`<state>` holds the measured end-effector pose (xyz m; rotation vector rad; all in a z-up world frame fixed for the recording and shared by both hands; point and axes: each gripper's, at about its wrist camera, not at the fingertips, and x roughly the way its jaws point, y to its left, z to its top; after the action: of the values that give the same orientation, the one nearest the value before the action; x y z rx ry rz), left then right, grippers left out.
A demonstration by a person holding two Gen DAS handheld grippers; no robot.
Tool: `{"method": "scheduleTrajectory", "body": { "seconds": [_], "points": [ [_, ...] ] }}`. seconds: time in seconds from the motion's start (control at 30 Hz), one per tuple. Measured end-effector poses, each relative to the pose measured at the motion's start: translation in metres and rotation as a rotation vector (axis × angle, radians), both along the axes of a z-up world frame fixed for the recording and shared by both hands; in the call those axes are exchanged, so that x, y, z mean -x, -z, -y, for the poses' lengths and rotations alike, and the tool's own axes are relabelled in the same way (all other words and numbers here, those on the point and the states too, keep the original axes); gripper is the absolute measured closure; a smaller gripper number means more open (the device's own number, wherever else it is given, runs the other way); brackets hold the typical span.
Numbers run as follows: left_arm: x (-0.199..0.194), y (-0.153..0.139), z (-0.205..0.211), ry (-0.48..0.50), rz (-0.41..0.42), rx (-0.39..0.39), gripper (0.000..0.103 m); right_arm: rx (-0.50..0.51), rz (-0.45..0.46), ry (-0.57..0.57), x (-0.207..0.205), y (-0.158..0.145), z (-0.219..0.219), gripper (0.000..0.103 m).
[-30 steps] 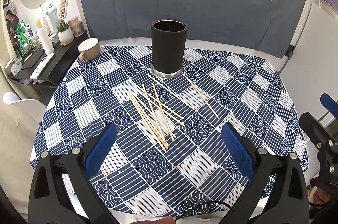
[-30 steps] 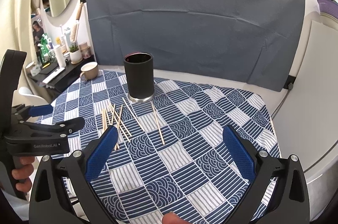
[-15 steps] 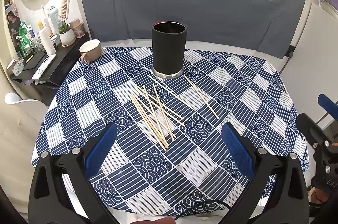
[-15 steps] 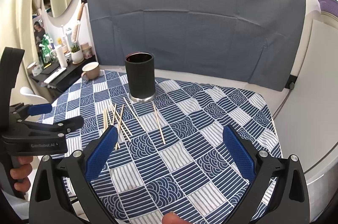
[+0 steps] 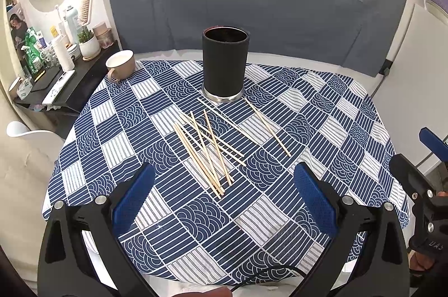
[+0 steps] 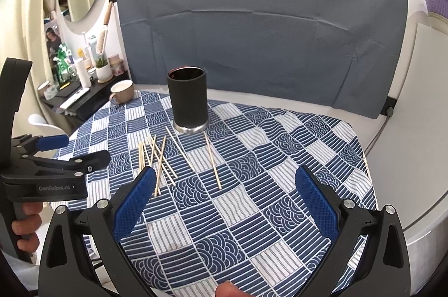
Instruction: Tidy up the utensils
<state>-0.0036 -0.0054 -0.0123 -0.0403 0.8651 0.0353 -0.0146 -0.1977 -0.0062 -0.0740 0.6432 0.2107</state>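
Observation:
Several thin wooden chopsticks [image 5: 208, 150] [image 6: 158, 157] lie scattered on the blue-and-white patterned tablecloth [image 5: 322, 106] [image 6: 280, 145], with one stick [image 5: 267, 126] [image 6: 213, 161] lying apart to the right. Behind them stands an upright black cylindrical holder [image 5: 225, 63] [image 6: 189, 99] on a silver base. My left gripper [image 5: 224, 193] hovers open above the near table edge, just short of the pile. My right gripper [image 6: 225, 199] is open too, over the near right part of the table. Neither holds anything.
A beige mug [image 5: 120, 64] [image 6: 121, 91] sits at the table's far left corner. A dark side shelf [image 5: 50, 81] crowded with bottles and a potted plant stands to the left. A grey cloth backdrop [image 5: 252, 8] hangs behind the table. A white chair [image 5: 25, 133] is at left.
Both grippers have drifted slightly, staying open. The chopsticks and holder have not moved.

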Motion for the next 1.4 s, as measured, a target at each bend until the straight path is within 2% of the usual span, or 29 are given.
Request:
{"method": "scheduleTrajectory", "body": {
  "seconds": [0.63,0.87,1.4],
  "points": [
    [-0.004,0.004,-0.005,-0.005,-0.016,0.009,0.006,-0.006,-0.037,0.0,-0.009,0.008,0.0,0.008],
    [-0.004,0.003,-0.004,-0.015,-0.005,-0.017,0.006,-0.006,-0.051,-0.001,-0.01,0.011,0.001,0.008],
    [-0.006,0.014,-0.008,-0.015,-0.052,0.004,0.006,-0.018,-0.058,0.016,-0.009,0.011,0.006,0.008]
  ]
}}
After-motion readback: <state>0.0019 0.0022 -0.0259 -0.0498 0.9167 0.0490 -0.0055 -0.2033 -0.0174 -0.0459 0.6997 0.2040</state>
